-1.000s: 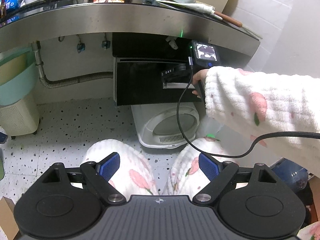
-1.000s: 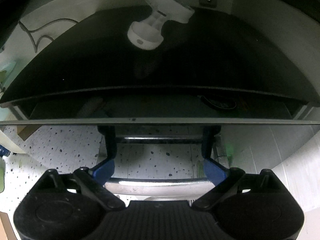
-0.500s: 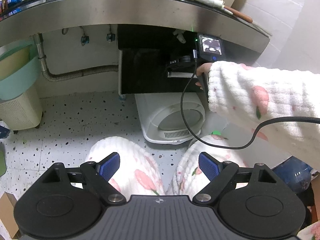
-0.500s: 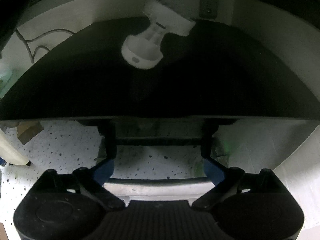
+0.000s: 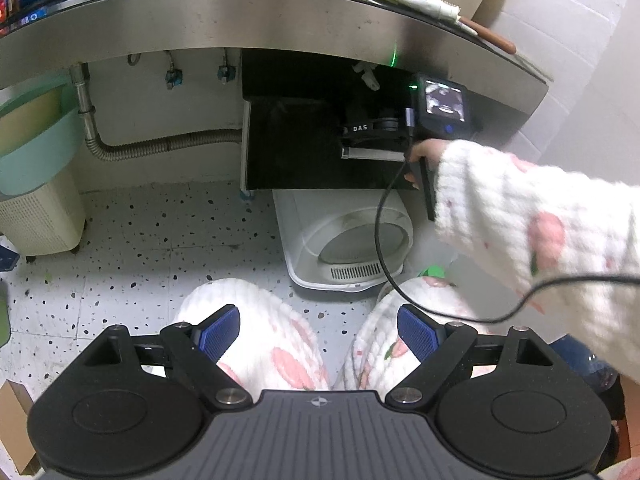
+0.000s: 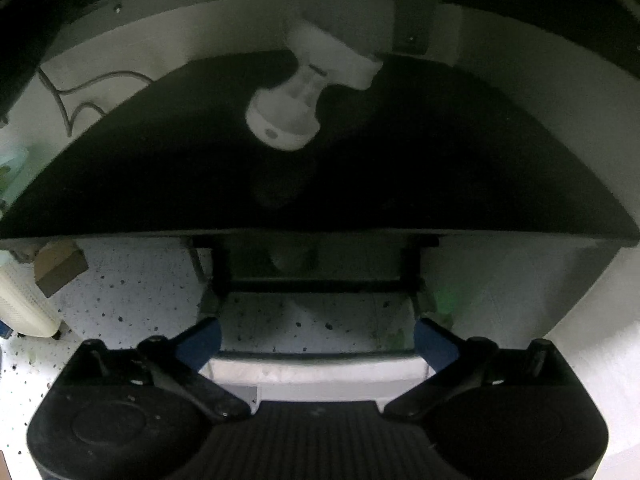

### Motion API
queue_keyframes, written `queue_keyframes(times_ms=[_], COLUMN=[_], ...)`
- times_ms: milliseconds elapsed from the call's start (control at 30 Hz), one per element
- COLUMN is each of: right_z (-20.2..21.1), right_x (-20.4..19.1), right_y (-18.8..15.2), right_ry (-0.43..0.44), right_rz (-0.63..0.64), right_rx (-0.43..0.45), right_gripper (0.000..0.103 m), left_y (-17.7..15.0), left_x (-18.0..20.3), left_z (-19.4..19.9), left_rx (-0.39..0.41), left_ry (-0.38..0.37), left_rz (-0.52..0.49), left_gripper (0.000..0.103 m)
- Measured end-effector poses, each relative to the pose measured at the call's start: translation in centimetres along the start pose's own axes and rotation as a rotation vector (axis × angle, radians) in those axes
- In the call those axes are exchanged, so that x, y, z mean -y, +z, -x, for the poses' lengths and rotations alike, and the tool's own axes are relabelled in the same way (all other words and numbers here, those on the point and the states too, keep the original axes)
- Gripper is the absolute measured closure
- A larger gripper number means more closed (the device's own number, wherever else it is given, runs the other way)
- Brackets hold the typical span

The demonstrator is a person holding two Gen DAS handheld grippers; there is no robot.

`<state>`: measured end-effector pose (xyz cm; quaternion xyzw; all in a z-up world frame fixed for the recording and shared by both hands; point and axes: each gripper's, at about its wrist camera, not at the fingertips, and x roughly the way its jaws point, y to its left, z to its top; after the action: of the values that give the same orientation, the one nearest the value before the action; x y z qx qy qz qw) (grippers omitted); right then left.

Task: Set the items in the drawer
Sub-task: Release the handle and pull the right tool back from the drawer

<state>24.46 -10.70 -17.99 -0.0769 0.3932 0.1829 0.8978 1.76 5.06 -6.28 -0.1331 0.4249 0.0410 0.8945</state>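
The black drawer sat under the steel counter, above a white bin. My right gripper was up against its front, claw spread wide around the bar handle without pinching it. My left gripper hung open and empty over my knees.

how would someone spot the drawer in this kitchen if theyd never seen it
Find the curved steel counter; below its right half sits a black cabinet. The drawer is its glossy black front, just above the white appliance on the floor. Unlike the bare wall and hose to its left, the right gripper sits against it.
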Motion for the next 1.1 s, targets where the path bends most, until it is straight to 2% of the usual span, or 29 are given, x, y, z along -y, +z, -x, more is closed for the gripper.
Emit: queue_keyframes(times_ms=[167,333,567,767,933,1100], right_z=[3.9,9.5,14.3,18.5,22.6,24.3], right_x=[0.5,1.4,2.9,2.6,2.0,2.4], right_y=[-1.5,-3.7,-5.9,-8.3,-9.9,-8.6], right_ry=[0.033,0.049,0.109,0.079,0.007,-0.016], right_rz=[-0.011,0.010,-0.036,-0.070,-0.095,-0.094], right_rx=[0.027,0.064,0.044,0.074,0.076,0.116], right_gripper=[0.000,0.000,0.000,0.000,0.000,0.000], left_y=[0.4,0.7,0.9,1.0,1.1,1.2], left_x=[-0.2,0.0,0.5,0.5,1.0,1.7], left_z=[0.0,0.1,0.4,0.9,1.4,1.8], left_rx=[0.015,0.039,0.066,0.089,0.113,0.124], left_ry=[-0.011,-0.014,-0.024,-0.050,-0.041,-0.041], left_rz=[0.006,-0.011,-0.046,-0.053,-0.073,-0.083], left_gripper=[0.017,0.017,0.017,0.017,0.017,0.017])
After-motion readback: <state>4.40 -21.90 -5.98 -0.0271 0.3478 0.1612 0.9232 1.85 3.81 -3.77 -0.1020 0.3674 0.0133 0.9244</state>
